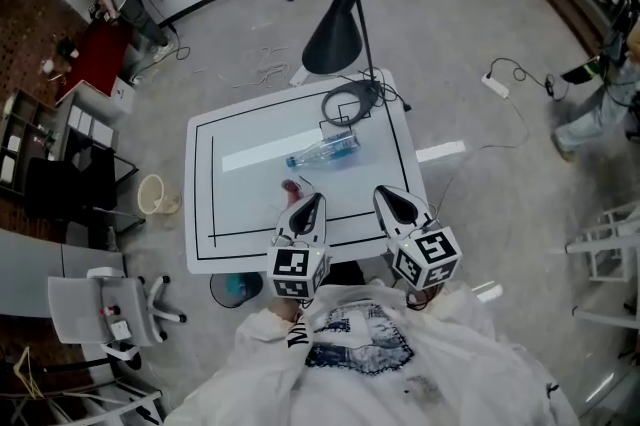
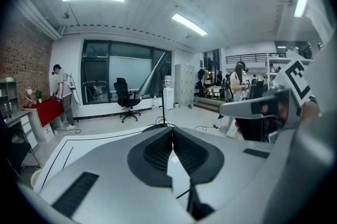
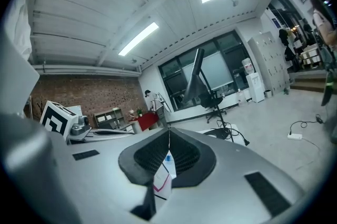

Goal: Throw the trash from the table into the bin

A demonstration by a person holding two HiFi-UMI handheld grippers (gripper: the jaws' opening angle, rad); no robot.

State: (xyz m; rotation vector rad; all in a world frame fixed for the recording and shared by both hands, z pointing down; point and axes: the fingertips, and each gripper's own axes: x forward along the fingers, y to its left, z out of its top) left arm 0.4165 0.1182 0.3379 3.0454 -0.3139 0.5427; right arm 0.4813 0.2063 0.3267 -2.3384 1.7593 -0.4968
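- two grippers are seen in the head view over the near edge of the white table [image 1: 200,214]: the left gripper [image 1: 316,202] and the right gripper [image 1: 384,194], both clenched and carrying nothing.
- one clear plastic bottle [image 1: 322,151] is lying on its side near the table's middle, at about 12 o'clock from the left gripper's tip and 10 o'clock from the right one's, apart from both.
- a small reddish scrap [image 1: 291,186] is lying just beside the left gripper's tip, at 10 o'clock; contact cannot be judged.
- a dark round bin [image 1: 236,289] is standing on the floor at 7 o'clock from the table's centre, and a pale basket [image 1: 152,194] at 9 o'clock; which is meant cannot be told.
- in the left gripper view, the jaws of the left gripper [image 2: 172,132] are pressed together with nothing between them; a floor lamp [image 2: 154,78] is seen at 12 o'clock.
- in the right gripper view, the jaws of the right gripper [image 3: 169,133] are likewise closed on nothing, with table surface glimpsed beneath them.
- the approach to the first piece of trash is judged to be in hand; nothing has been picked up yet.
- for the next move, one pair of jaws would need to be opened, lowered around the bottle or scrap and closed before anything is carried to the bin.
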